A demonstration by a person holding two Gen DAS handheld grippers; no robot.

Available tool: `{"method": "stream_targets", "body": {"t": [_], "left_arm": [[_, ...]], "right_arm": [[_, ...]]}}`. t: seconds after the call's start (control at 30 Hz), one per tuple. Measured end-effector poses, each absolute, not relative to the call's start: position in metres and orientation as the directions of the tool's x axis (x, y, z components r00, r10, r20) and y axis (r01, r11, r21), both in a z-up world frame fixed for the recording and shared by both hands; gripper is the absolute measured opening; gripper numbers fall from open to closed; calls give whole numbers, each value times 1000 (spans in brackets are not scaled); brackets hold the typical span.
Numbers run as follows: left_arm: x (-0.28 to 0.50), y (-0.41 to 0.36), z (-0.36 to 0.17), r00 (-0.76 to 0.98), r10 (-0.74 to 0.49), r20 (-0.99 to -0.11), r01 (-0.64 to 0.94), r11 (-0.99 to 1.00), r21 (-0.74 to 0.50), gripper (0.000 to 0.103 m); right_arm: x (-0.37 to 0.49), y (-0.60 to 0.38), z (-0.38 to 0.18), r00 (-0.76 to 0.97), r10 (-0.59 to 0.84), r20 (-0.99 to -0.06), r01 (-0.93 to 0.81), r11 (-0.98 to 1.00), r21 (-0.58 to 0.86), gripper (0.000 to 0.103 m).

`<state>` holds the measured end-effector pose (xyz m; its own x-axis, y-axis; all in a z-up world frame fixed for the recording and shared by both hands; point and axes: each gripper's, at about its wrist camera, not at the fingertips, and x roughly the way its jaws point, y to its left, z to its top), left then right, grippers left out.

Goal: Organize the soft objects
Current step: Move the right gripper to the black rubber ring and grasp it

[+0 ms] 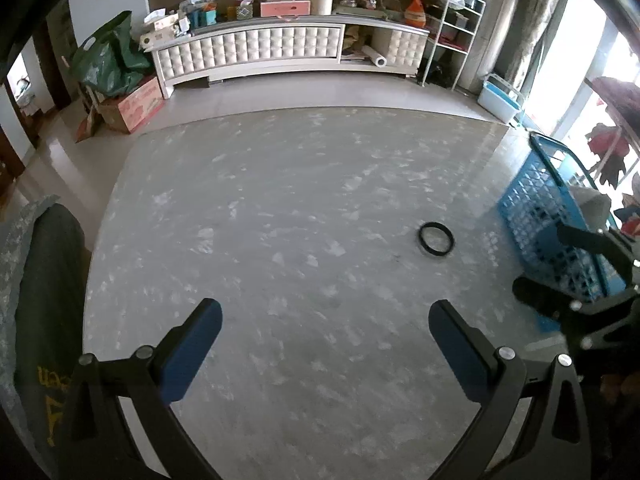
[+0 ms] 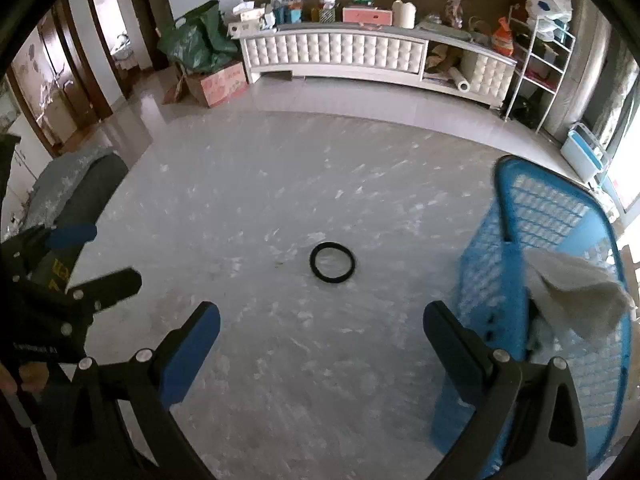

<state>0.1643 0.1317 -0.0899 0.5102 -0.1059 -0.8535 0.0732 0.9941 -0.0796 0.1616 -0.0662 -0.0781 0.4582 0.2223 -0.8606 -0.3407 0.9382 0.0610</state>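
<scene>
A blue plastic basket (image 2: 520, 240) stands at the right edge of the grey marble table (image 2: 260, 200), with a white cloth (image 2: 576, 292) draped over its rim. The basket also shows in the left wrist view (image 1: 536, 220). A black ring (image 2: 332, 262) lies on the table left of the basket; it also shows in the left wrist view (image 1: 436, 239). My left gripper (image 1: 325, 334) is open and empty above the table. My right gripper (image 2: 321, 336) is open and empty, its right finger close to the basket wall.
A grey-green chair back (image 1: 44, 280) stands at the table's left edge. Beyond the table is tiled floor, a white TV cabinet (image 2: 360, 56) loaded with boxes, a cardboard box with green bags (image 2: 216, 80), a white wire rack (image 2: 540, 52) and a blue-white bin (image 2: 582, 154).
</scene>
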Motion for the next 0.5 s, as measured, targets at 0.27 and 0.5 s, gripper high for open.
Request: {"method": "stream_targets", "body": {"t": [0.27,0.5], "left_arm": [[186,144,-116,491,-89,-866,69,996,-63,103],[205,140,-137,470,-87,-878,122,992,-33,103]], "right_arm": [[180,-53,-107,446,194,-874,-318,947,48,103],[196,-54,-123,424,189,-886,-300,952,60,95]]}}
